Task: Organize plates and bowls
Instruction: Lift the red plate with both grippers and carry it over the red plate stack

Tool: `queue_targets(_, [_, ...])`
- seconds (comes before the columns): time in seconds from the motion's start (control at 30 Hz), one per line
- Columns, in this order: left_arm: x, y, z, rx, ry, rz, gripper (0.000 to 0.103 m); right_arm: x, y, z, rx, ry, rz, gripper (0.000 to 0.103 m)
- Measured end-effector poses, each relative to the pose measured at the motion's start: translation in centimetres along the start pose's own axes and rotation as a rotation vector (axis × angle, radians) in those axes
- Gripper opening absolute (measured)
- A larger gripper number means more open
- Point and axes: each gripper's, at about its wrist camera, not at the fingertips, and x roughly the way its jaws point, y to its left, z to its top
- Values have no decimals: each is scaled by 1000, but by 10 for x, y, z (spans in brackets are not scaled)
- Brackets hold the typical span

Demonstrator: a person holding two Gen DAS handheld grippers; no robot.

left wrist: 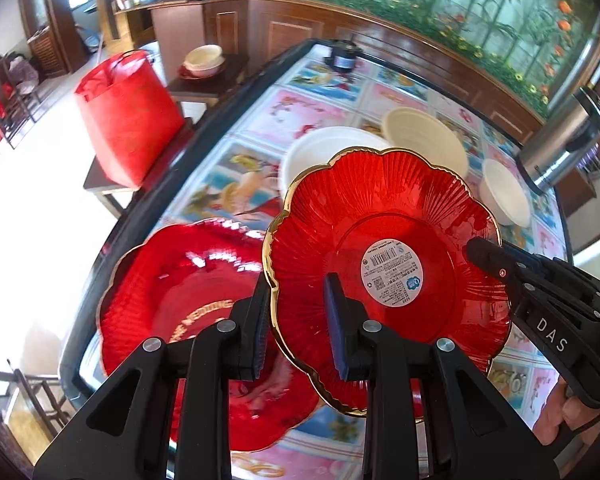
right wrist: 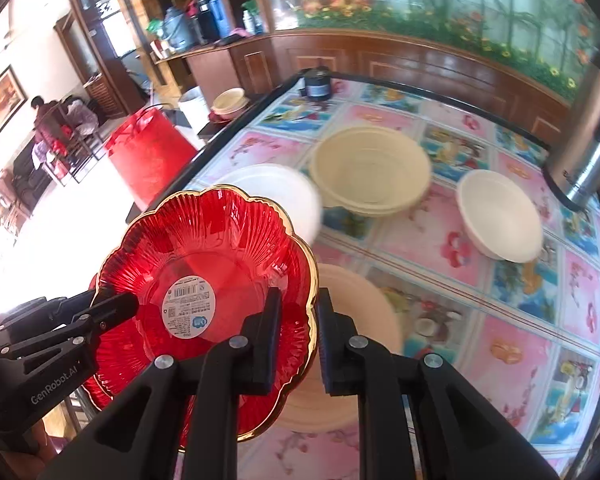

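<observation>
A red flower-shaped plate (left wrist: 384,216) (right wrist: 204,240) with a gold rim and a round white sticker hangs tilted above the table, held from both sides. My left gripper (left wrist: 298,328) is shut on its left rim, and it also shows in the right wrist view as a black left gripper (right wrist: 112,312). My right gripper (right wrist: 300,332) is shut on the opposite rim, and in the left wrist view its tip (left wrist: 488,254) shows at the plate's right edge. A second red plate (left wrist: 188,300) (right wrist: 108,384) lies on the table below and to the left.
On the picture-tiled table (right wrist: 500,340) stand a white plate (left wrist: 320,152) (right wrist: 284,184), a cream bowl (left wrist: 424,136) (right wrist: 372,168), a white bowl (left wrist: 504,196) (right wrist: 500,216) and a tan plate (right wrist: 360,320). A steel flask (right wrist: 588,140) stands right, a red bag (left wrist: 128,116) left.
</observation>
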Motion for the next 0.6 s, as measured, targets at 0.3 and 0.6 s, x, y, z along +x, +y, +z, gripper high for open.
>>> queue_targets(0.3, [-8,39,-8,-71,-7,37,25,15,38,5,-69,18,41,15])
queue_targets(0.6, [-10,73,-24,-135,4,67,25,25,72,0,-123,46,69,15])
